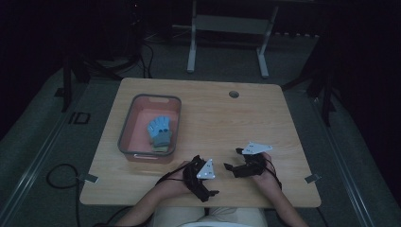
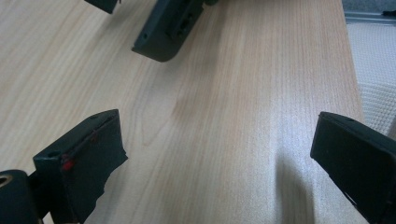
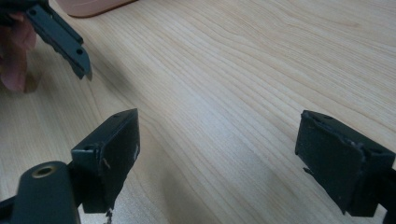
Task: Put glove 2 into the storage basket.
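Left gripper (image 1: 211,189): low over the near edge of the table, jaws spread wide and gripping nothing, just bare wood between them in its own view.
Right gripper (image 1: 230,161): just beside the left one, near the front edge, jaws wide apart too, nothing held.
Glove (image 1: 160,133): light blue, lying flat inside the bin, well apart from both grippers.
Bin (image 1: 126,130): pink with a grey rim, sitting on the left half of the table.
Table (image 1: 222,123): light wood, a round hole (image 1: 233,94) near the far edge.
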